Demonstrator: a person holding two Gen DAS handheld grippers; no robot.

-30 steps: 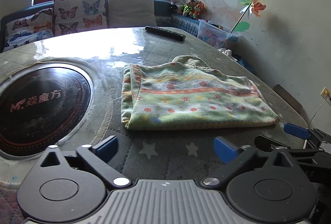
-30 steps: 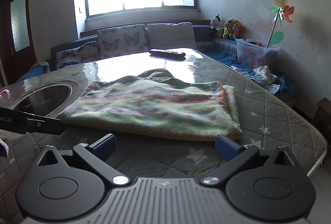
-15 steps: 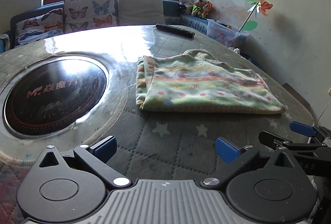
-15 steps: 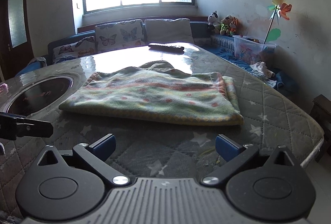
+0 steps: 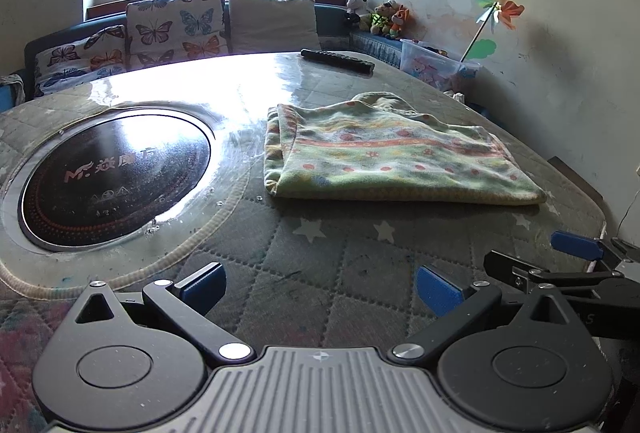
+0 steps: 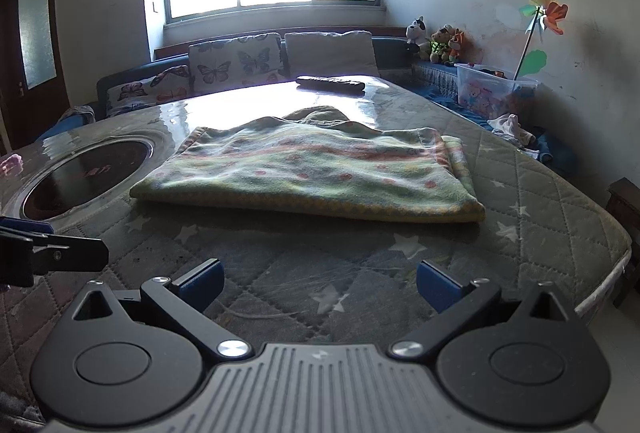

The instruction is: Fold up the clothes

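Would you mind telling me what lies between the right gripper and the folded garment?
Only bare quilted table cover with star prints: the right wrist view shows nothing between the open right gripper and the folded garment.

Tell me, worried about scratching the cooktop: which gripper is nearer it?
Left. Left gripper sits just near-right of the cooktop; right gripper is farther right, facing the folded garment.

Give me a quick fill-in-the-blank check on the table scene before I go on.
1. The folded garment lies on the ____.
2. Both the left gripper and the right gripper are ____.
3. Beyond the garment, near the table's far edge, lies a black ____.

Missing words: table; open; remote control
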